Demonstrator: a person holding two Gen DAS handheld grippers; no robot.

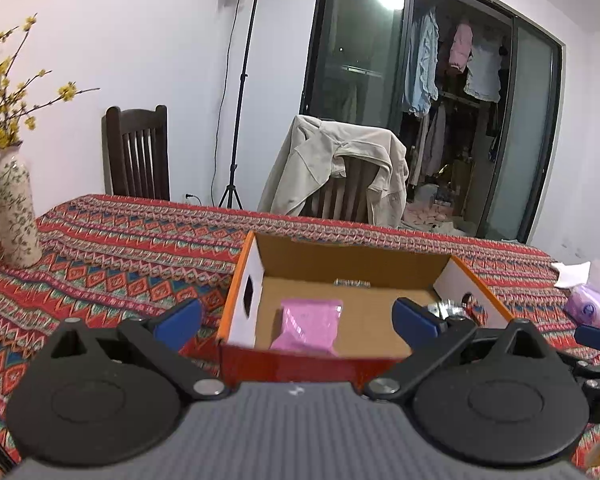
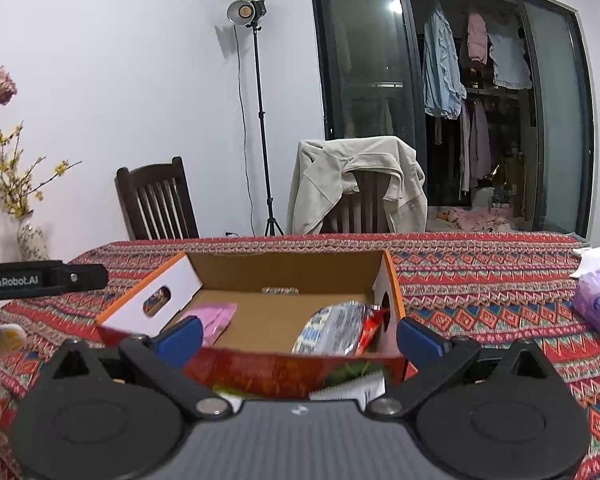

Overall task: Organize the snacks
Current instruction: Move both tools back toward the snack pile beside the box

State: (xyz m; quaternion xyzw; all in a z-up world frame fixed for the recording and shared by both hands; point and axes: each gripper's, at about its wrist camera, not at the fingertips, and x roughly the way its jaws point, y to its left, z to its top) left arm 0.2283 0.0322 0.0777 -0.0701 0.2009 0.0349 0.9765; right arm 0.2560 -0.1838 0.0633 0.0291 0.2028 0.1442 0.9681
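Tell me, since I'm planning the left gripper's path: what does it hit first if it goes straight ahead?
Probably the box's red near wall, right in front of the open left gripper. If it passes above that wall, the pink packet inside comes next. Depth is unclear.

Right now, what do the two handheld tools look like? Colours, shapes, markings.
Both match: the left tool and right tool have blue finger pads on black linkage arms with silver pivot bolts, round black discs either side, and a ribbed grey body. In the right view, the left tool's side reads "GenRobot.AI" in white.
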